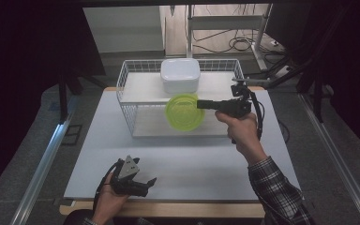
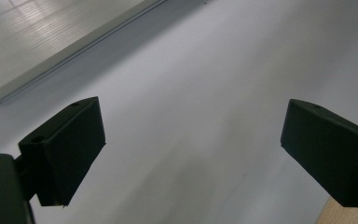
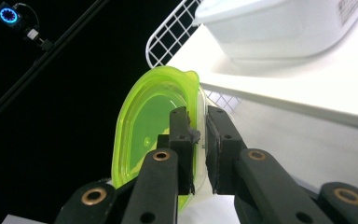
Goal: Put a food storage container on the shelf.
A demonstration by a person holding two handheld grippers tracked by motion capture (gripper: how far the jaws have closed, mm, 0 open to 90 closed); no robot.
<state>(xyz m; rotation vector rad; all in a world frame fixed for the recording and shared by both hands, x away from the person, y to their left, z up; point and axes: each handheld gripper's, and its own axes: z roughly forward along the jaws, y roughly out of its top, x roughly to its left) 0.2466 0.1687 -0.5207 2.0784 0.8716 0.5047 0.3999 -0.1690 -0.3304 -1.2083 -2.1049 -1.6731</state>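
Left gripper (image 1: 143, 183) is parked low, matte black jaws spread over the smooth white table (image 1: 187, 164). Right gripper (image 1: 201, 104) is clamped on the glossy, round green lid (image 1: 183, 112), held beside the wire rack (image 1: 130, 96); the far rim is half-hidden.

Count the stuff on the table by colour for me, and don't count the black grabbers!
Green: 1, the green container with its lid
White: 2, the white tub and the wire rack
Total: 3
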